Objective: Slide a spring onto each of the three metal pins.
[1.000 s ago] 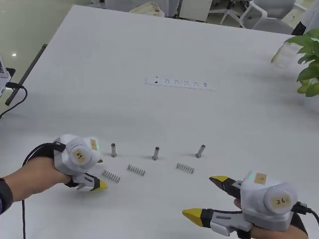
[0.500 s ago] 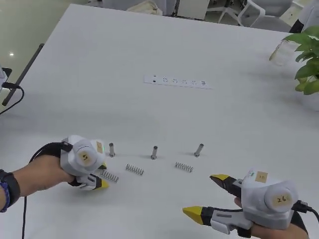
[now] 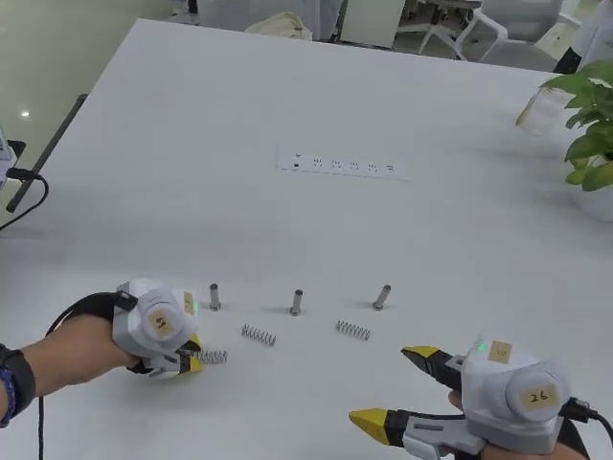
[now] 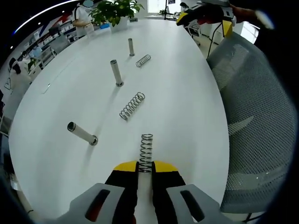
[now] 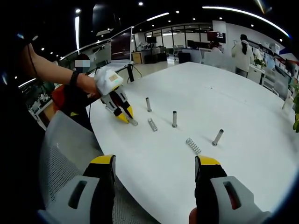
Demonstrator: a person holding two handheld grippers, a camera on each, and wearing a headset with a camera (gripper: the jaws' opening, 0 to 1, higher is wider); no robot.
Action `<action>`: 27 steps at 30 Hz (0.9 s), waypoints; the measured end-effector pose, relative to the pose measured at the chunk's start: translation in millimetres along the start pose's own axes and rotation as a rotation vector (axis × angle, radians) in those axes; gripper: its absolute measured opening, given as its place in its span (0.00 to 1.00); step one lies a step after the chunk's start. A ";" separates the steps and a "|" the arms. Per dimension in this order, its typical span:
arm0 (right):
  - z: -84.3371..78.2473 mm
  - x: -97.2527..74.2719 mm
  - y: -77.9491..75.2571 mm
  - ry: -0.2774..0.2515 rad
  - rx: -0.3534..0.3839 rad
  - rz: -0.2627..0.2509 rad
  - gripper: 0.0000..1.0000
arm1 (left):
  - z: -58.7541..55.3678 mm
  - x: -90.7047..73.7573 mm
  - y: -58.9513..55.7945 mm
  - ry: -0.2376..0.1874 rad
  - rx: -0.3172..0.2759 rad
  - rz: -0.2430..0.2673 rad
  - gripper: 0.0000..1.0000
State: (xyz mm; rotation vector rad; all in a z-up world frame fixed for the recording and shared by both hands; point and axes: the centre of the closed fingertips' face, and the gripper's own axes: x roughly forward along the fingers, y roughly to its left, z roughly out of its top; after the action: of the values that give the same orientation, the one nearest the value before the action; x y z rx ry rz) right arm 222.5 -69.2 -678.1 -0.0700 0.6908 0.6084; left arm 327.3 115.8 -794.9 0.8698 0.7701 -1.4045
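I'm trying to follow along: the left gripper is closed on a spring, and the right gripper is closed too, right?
Not quite. The left gripper is closed on a spring, but the right gripper is open, jaws wide apart, as the right gripper view shows.

in the head view, the right label (image 3: 536, 395), a round one on the back of the right tool (image 3: 391, 386) at the lower right of the frame, reads "26". the left label (image 3: 158, 323), round, on the left tool (image 3: 192, 362) at the lower left, seems to read "5".

Head view high, looking down onto the table (image 3: 287, 96), gripper views low, close — facing each other across the pins (image 4: 115, 72)
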 end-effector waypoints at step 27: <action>-3.5 0.8 5.2 -0.011 0.010 0.006 0.67 | 20.9 -31.2 -12.5 -0.143 -0.184 0.082 0.02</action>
State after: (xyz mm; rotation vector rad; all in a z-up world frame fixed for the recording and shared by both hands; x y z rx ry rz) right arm 218.1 -65.4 -680.7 -0.0551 0.6838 0.6103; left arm 312.7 113.3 -758.2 0.6443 0.7335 -1.2864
